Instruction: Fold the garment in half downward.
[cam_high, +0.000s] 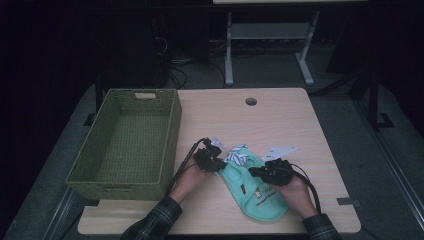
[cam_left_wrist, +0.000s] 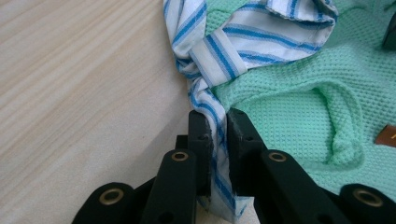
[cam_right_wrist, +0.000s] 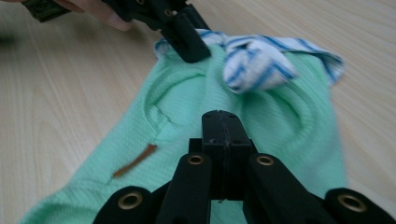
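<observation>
Mint-green waffle-knit garment (cam_high: 255, 187) lies flat on the table (cam_high: 280, 120), near its front edge, between both hands. Blue-and-white striped fabric (cam_left_wrist: 224, 51) bunched at its far end; small brown tag (cam_right_wrist: 134, 161) on the knit. Left gripper (cam_left_wrist: 218, 135): jaws clenched on a twisted strip of the striped fabric. Right gripper (cam_right_wrist: 223, 135): jaws pressed fully together over the green knit, nothing visibly held. Green woven basket (cam_high: 125, 145) sits left of the garment
</observation>
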